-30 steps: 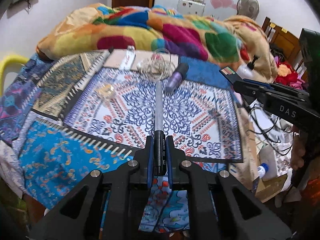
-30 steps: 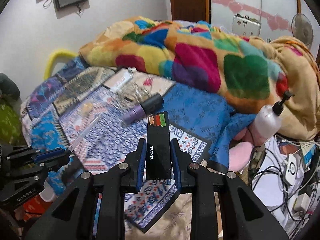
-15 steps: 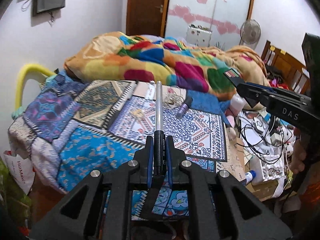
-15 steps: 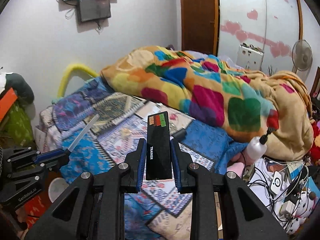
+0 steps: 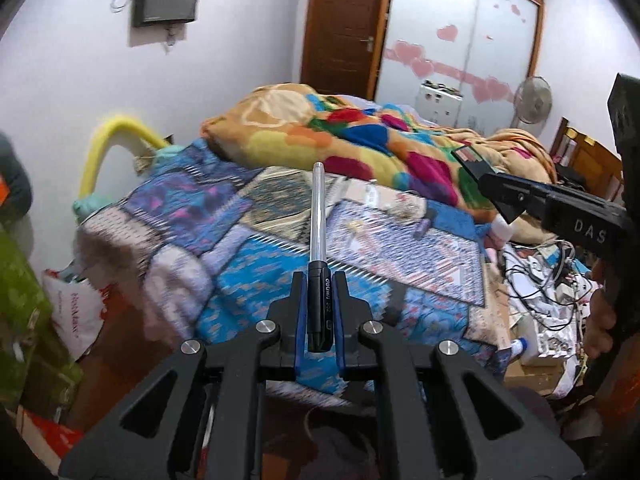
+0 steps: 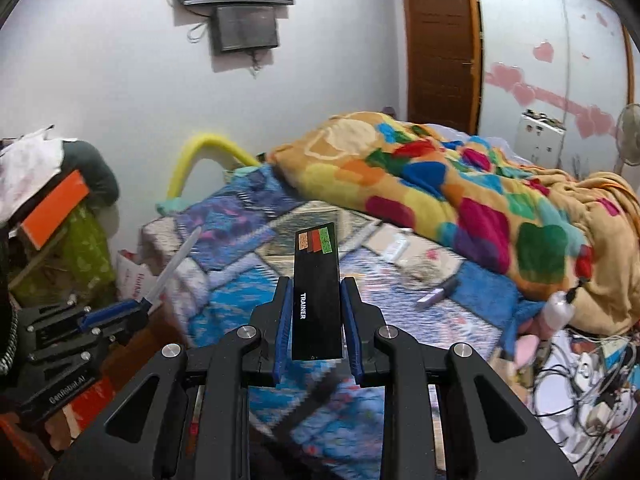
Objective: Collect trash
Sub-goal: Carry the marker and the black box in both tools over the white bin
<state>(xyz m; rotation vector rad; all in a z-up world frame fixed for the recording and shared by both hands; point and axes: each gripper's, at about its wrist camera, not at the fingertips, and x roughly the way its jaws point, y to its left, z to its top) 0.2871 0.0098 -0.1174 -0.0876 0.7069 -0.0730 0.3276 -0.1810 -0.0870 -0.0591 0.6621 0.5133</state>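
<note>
My left gripper (image 5: 320,280) is shut on a pen (image 5: 318,220) with a black cap and clear barrel, which sticks out ahead over the bed. That pen (image 6: 176,264) and the left gripper (image 6: 136,314) also show at the left of the right wrist view. My right gripper (image 6: 316,284) is shut on a flat black box marked TRAINER (image 6: 318,292), held upright. The same box (image 5: 470,158) shows in the right gripper (image 5: 496,190) at the right of the left wrist view. A purple tube (image 6: 438,294), a white carton (image 6: 394,250) and clear wrappers (image 5: 354,226) lie on the patterned bedsheet (image 5: 248,272).
A colourful blanket (image 6: 440,184) is heaped at the back of the bed. A white bag (image 5: 76,312) stands on the floor at the left of the bed. Cables and small items (image 6: 592,368) clutter the floor at the right. A pump bottle (image 6: 558,310) leans by the bed edge.
Both grippers have pulled back and up from the bed, each still holding its item. The bed looks smaller and farther, and the wall, screen and door have come into view.
</note>
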